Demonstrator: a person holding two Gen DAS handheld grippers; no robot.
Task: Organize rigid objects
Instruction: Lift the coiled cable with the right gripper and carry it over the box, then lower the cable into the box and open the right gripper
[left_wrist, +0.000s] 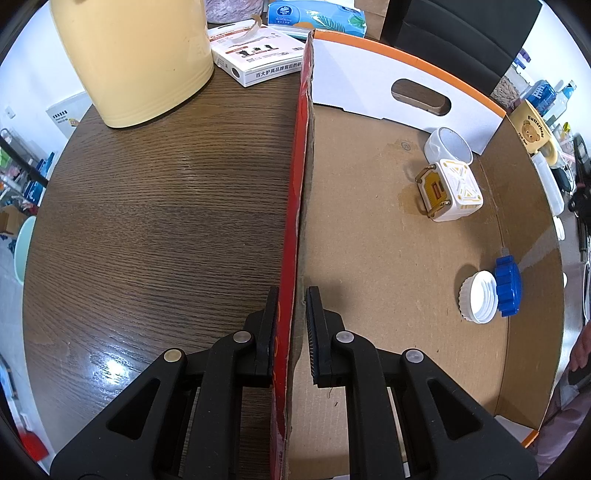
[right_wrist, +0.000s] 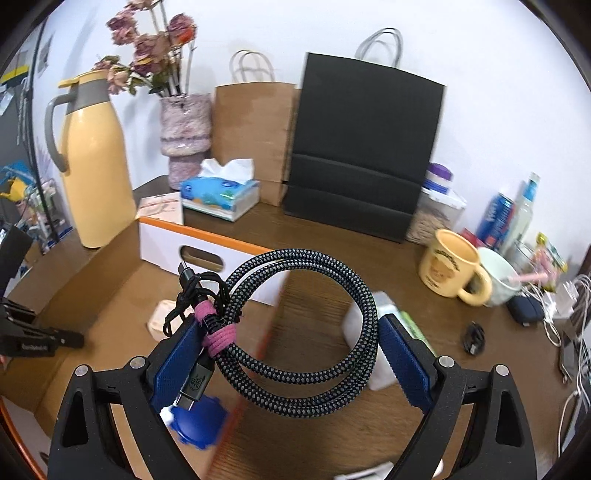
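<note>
My right gripper (right_wrist: 291, 358) is shut on a coiled black-and-grey braided cable (right_wrist: 306, 258) bound with a pink tie (right_wrist: 218, 332). Its blue pads (right_wrist: 402, 358) press both sides of the coil, held in the air over the right wall of the cardboard box (right_wrist: 110, 288). My left gripper (left_wrist: 291, 325) is shut on the red left wall of the box (left_wrist: 301, 166), pointing steeply down. On the box floor lie a white-and-gold cube (left_wrist: 450, 192), a white round case (left_wrist: 447, 146), a white cap (left_wrist: 478, 301) and a blue cap (left_wrist: 508, 291).
A yellow jug (right_wrist: 92, 166) stands left of the box, with a white carton (left_wrist: 255, 55) and a tissue pack (right_wrist: 218, 195) behind. Paper bags (right_wrist: 362, 147) line the wall. A yellow mug (right_wrist: 447, 269), bottles and loose cables crowd the table's right side.
</note>
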